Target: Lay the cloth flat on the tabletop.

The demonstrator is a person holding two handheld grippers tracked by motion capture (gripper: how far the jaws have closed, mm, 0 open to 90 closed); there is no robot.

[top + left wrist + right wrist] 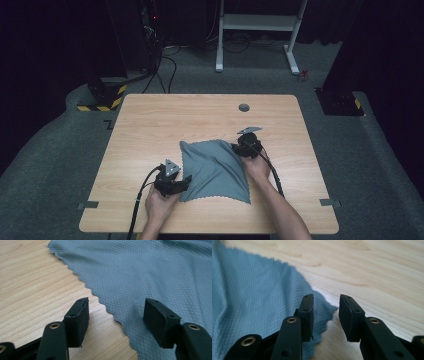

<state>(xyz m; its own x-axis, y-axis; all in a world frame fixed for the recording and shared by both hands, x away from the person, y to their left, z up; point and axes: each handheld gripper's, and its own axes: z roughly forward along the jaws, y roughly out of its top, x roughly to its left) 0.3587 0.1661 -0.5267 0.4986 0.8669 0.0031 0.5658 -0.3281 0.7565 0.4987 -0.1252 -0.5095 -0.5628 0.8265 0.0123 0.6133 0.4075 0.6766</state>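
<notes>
You hold both grippers, left (116,315) and right (325,315), jaws parted (nothing gripped), at the grey-blue scalloped cloth (215,170); next, likely pinch its edges.

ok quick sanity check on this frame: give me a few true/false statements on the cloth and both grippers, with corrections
1. The grey cloth lies on the wooden table. True.
2. The left gripper is clamped shut on the cloth's edge. False: its jaws stand wide open, one over bare wood and one over the cloth, with the scalloped edge between them.
3. The right gripper is at a corner of the cloth, jaws open. True: there is a gap between the jaws and the corner tip lies by it.
4. The cloth is folded into a neat small square. False: it lies spread out with wrinkles.
5. A round grey grommet sits in the table beyond the cloth. True.
</notes>
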